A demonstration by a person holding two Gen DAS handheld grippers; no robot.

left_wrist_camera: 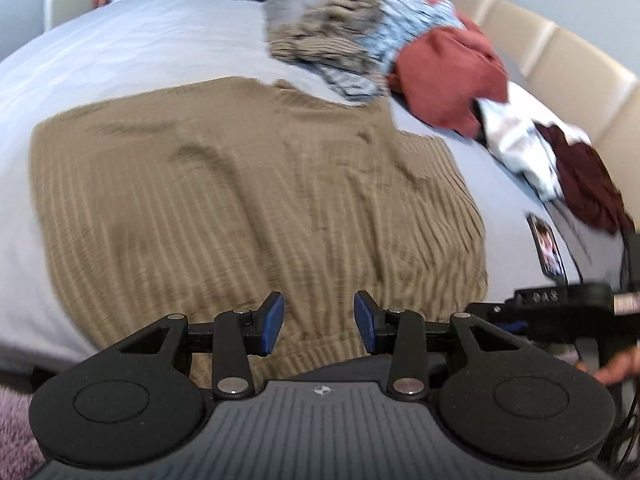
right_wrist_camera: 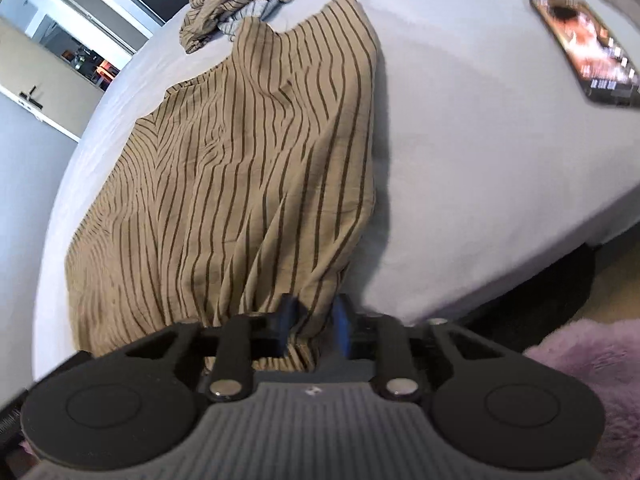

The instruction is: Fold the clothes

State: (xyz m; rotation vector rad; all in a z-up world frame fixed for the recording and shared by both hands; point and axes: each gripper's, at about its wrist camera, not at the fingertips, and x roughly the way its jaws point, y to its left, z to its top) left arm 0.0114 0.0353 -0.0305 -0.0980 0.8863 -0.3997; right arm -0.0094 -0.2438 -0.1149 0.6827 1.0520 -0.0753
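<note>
A tan garment with dark thin stripes lies spread on the white bed. My left gripper is open and empty, its blue pads just above the garment's near hem. In the right wrist view my right gripper is shut on the near edge of the same striped garment, which rises in a lifted fold from the bed. The right gripper's body also shows at the right edge of the left wrist view.
A pile of clothes lies at the far side: a striped tan piece, a blue-white patterned piece, a red piece, a white piece, a maroon piece. A phone lies on the bed. A beige headboard and a purple rug border it.
</note>
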